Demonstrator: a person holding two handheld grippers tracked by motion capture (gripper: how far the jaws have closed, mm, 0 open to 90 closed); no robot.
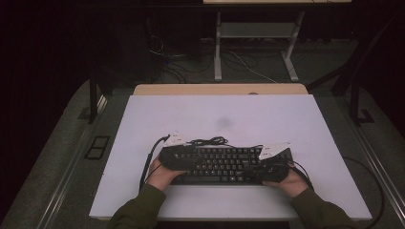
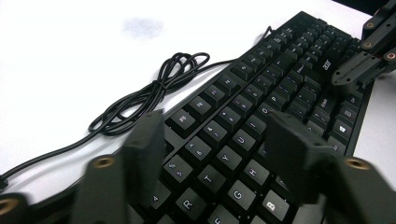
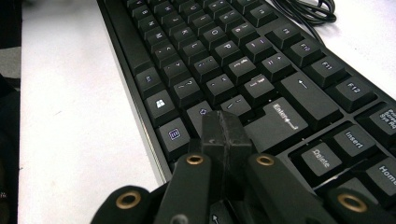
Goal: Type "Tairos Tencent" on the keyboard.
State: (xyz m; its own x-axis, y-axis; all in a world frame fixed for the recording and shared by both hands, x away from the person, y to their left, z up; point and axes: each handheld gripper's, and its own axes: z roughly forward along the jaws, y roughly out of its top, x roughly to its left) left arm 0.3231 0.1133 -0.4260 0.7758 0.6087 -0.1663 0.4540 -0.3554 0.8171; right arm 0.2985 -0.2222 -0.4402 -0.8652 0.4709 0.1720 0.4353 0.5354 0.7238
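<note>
You have a black keyboard (image 1: 224, 164) lying flat on the white table (image 1: 296, 119), and both of your tongs are on top of it.

Your left gripper (image 2: 212, 149) is over the left part of the keyboard. Its two jaws stand apart, about half way open. The letter keys T, Y, G and H sit right under the gap between them. The jaws are blurry, and you cannot tell if their tips touch the keys. Nothing is pinched between them.

Your right gripper (image 3: 225, 133) is over the right end of the keyboard. Its jaws are pressed tight together with nothing between them. The closed tip sits on the keys just below the Enter key (image 3: 284, 119), next to the arrow-marked Shift key. The Delete key (image 3: 322, 158) is just to the side of it.

The keyboard's thin black cable (image 2: 154, 91) lies in a loose bundle on the table, behind the keyboard and beyond your left gripper.

Your left hand (image 1: 161, 172) and right hand (image 1: 289, 181) hold the tongs near the front edge of the keyboard.
</note>
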